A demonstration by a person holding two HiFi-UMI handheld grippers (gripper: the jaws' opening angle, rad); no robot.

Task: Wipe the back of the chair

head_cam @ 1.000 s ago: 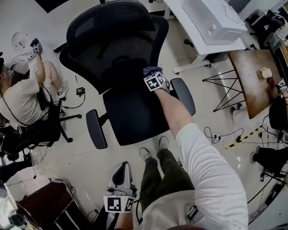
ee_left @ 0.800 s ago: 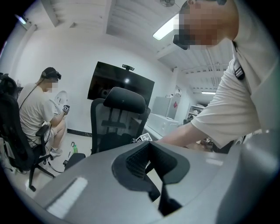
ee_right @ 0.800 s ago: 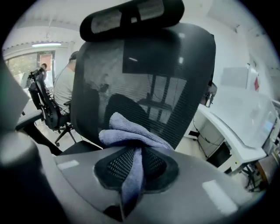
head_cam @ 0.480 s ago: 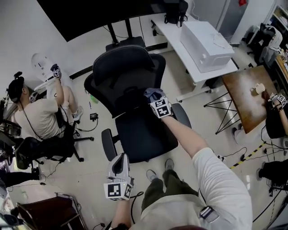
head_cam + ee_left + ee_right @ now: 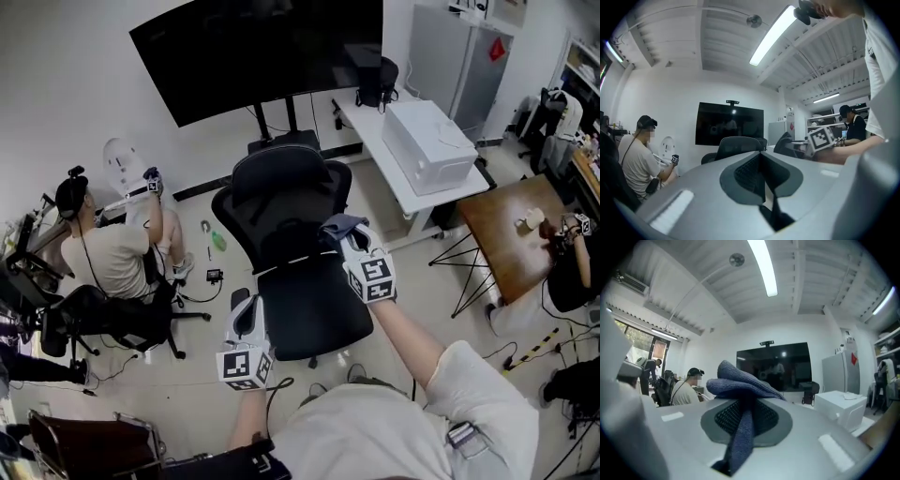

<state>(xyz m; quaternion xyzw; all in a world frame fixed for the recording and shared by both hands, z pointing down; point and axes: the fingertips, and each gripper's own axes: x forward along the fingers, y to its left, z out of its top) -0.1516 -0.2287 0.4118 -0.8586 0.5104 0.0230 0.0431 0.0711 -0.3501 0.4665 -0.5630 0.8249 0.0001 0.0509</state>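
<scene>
The black mesh office chair (image 5: pixel 281 192) stands mid-room, its backrest toward the wall screen. My right gripper (image 5: pixel 347 236) is shut on a blue cloth (image 5: pixel 339 225), which shows over the lower front of the backrest; whether it touches the mesh I cannot tell. In the right gripper view the cloth (image 5: pixel 740 383) bunches above the jaws of that gripper (image 5: pixel 745 416) and a tail hangs down between them. My left gripper (image 5: pixel 246 319) hovers by the chair's left armrest (image 5: pixel 236 302), shut and holding nothing. In the left gripper view that gripper (image 5: pixel 761 171) points at the chair (image 5: pixel 738 143).
A person (image 5: pixel 108 253) sits on another chair at the left, holding grippers. A white desk (image 5: pixel 386 173) with a white box (image 5: pixel 427 141) stands right of the chair. A brown table (image 5: pixel 506 220) is further right, a big black screen (image 5: pixel 262 56) behind. A green bottle (image 5: pixel 217 241) and cables lie on the floor.
The head view has pulled back and up, showing more of the room. My right gripper with the cloth has risen from the seat-back junction. My left gripper has come up beside the armrest.
</scene>
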